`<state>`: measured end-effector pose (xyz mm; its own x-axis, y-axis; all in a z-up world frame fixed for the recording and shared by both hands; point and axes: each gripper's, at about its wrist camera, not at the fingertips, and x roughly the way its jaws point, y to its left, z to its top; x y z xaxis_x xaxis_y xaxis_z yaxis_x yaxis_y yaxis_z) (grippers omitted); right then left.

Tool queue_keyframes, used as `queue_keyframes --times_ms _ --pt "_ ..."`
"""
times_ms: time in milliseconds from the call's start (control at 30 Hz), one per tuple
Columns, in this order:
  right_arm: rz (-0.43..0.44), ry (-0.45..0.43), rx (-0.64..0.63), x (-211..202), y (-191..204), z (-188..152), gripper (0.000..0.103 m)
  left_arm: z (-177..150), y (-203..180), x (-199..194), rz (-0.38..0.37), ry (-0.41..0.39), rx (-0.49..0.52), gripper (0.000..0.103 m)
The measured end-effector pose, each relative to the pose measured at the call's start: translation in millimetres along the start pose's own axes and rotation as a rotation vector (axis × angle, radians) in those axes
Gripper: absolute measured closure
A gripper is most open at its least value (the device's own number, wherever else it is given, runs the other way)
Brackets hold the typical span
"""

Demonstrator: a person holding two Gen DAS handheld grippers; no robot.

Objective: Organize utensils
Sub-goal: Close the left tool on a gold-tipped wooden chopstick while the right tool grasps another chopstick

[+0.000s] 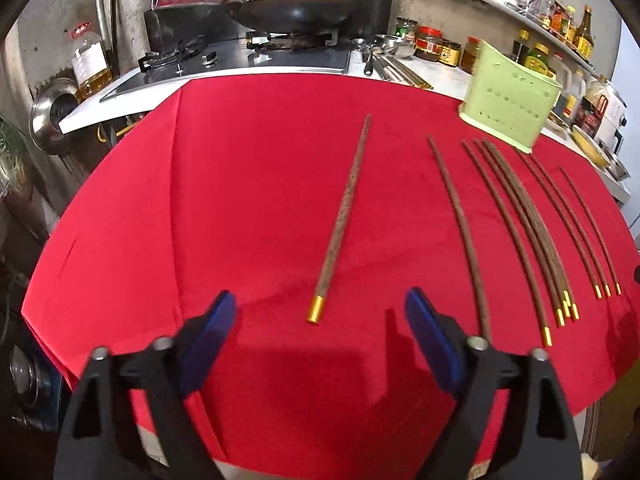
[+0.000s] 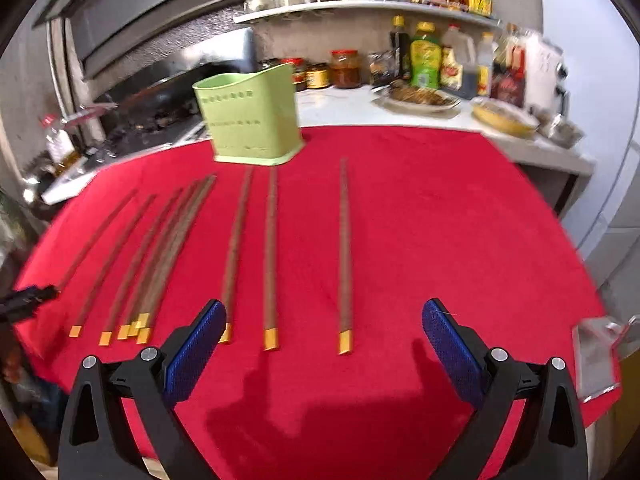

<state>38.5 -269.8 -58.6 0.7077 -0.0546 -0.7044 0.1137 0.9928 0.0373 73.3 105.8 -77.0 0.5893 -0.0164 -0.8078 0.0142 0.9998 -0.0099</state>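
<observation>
Several brown chopsticks with gold caps lie in a row on a red cloth (image 1: 260, 160). In the left wrist view one chopstick (image 1: 344, 216) lies alone just ahead of my open left gripper (image 1: 320, 312); the others (image 1: 524, 224) fan to the right. A light green perforated utensil holder (image 1: 508, 104) stands upright at the cloth's far right. In the right wrist view my right gripper (image 2: 324, 320) is open and empty above the cloth (image 2: 460, 220). The rightmost chopstick (image 2: 345, 248) lies between its fingers' line. The holder (image 2: 250, 116) stands behind the row.
A gas stove with a black wok (image 1: 292, 12) sits behind the cloth. Sauce jars and bottles (image 2: 424, 60) line the counter and shelf. Plates of food (image 2: 424, 98) stand on the white counter at the right. A metal object (image 2: 596, 352) lies at the cloth's right edge.
</observation>
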Motion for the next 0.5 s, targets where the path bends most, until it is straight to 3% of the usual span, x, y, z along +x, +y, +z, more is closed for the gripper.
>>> queue_keyframes --times_ms 33,167,267,500 --pt "0.004 0.006 0.004 2 0 0 0.006 1 1 3 -0.001 0.004 0.000 0.031" --pt "0.030 0.020 0.053 12 -8 -1 0.006 4 -1 13 -0.013 0.023 0.020 0.066" --pt "0.020 0.039 0.066 15 -10 -1 0.006 4 -5 13 -0.004 0.019 0.054 0.080" --pt "-0.009 0.033 0.047 18 -12 -2 0.007 0 -20 11 -0.039 0.027 0.111 0.092"
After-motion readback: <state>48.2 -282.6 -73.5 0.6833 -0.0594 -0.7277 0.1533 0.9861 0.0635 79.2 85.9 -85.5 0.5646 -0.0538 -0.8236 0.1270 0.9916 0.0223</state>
